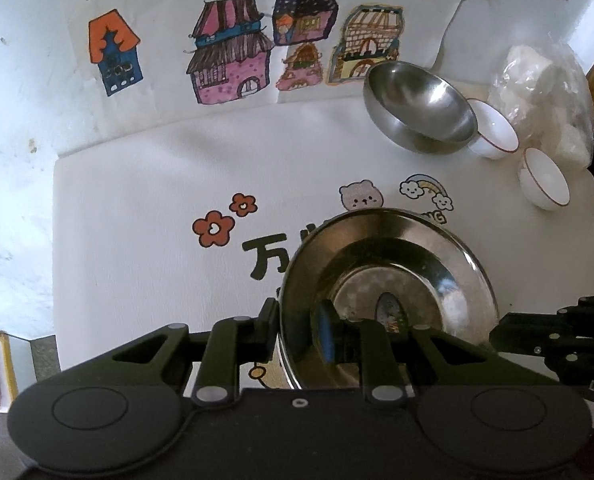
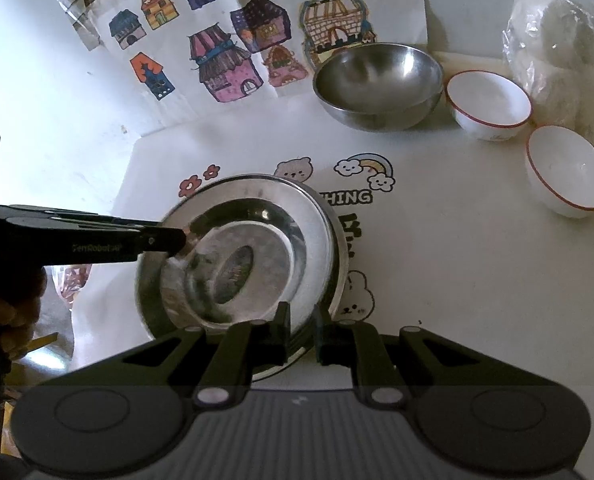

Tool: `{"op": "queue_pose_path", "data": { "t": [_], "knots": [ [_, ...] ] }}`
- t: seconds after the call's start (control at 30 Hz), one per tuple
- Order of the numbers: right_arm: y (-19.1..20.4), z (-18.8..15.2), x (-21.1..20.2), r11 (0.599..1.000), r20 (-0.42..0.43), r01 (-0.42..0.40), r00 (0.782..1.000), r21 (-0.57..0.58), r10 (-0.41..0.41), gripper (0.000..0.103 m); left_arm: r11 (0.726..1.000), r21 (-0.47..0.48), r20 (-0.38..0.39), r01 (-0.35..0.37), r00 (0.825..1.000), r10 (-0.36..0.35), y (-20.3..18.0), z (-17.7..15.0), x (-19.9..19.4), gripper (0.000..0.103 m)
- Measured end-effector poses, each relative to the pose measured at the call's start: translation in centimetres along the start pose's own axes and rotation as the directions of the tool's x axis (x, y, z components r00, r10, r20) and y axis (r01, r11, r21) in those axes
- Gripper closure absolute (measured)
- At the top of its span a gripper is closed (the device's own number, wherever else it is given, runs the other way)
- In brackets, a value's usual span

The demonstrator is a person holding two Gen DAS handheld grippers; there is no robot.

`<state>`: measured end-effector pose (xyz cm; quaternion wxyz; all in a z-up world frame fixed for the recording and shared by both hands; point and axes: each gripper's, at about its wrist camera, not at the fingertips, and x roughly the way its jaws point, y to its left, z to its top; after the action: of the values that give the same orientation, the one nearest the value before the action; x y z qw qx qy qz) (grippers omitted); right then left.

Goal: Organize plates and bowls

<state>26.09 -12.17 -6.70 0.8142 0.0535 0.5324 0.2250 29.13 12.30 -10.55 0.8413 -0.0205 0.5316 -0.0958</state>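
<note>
Directly beneath both my grippers, on the white counter (image 2: 437, 280), stands the steel plate (image 2: 241, 264), apparently the top of a stack, since a second rim shows under its right edge. My right gripper (image 2: 301, 330) sits on the plate's near rim with its jaws drawn together and the rim running between them; I judge it clamped on that rim. My left gripper (image 1: 297, 330) straddles the left rim, one finger outside and the blue-padded finger inside; its jaws stand slightly apart, and I cannot tell whether the pads press on the metal. In the right wrist view its dark fingers reach in from the left and end over the plate's left slope.

The relation that matters: the plate lies immediately ahead of and below both grippers, round, with no long axis, and held from two sides set at about a right angle. The remaining pieces all lie ahead and to the right: the steel bowl (image 2: 379, 84), then two red-rimmed white bowls (image 2: 489, 106) (image 2: 569, 170), near a clear bag of white lumps (image 2: 565, 44). My right gripper is the nearer to them.

Legible writing: "SenRobotair" or similar, blurred, on the left gripper's finger; "HING" and large Chinese characters, partly covered, on the counter sheet; "DAS" on the right gripper's arm in the left wrist view.
</note>
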Motion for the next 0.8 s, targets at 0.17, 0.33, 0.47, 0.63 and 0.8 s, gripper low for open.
{"op": "queue_pose_path", "data": {
  "t": [0.17, 0.33, 0.47, 0.63, 0.8],
  "knots": [
    [-0.1, 0.1, -0.1, 1.000, 0.001, -0.002, 1.000, -0.007, 0.002, 0.086, 1.000, -0.017, -0.001, 0.007, 1.000, -0.007, 0.2, -0.1, 0.0, 0.078],
    [-0.7, 0.1, -0.7, 1.000, 0.022, 0.006, 1.000, 0.017, -0.007, 0.081, 0.999, -0.038, 0.010, -0.001, 1.000, 0.001, 0.3, -0.1, -0.4, 0.051],
    [-1.1, 0.0, -1.1, 0.999, 0.041, 0.007, 0.999, 0.041, -0.009, 0.066, 0.998, -0.058, 0.045, -0.012, 0.999, 0.015, 0.4, 0.2, -1.1, 0.019],
    [-1.9, -0.5, -1.7, 0.997, 0.061, 0.013, 0.998, 0.080, -0.018, 0.030, 0.996, -0.086, 0.063, -0.029, 0.997, 0.035, 0.3, 1.2, -1.2, 0.001],
    [-3.3, -1.1, -2.0, 0.989, 0.074, 0.019, 0.997, 0.145, -0.030, 0.003, 0.995, -0.096, 0.024, 0.000, 1.000, 0.002, 0.0, 2.6, 0.1, 0.001]
  ]
}}
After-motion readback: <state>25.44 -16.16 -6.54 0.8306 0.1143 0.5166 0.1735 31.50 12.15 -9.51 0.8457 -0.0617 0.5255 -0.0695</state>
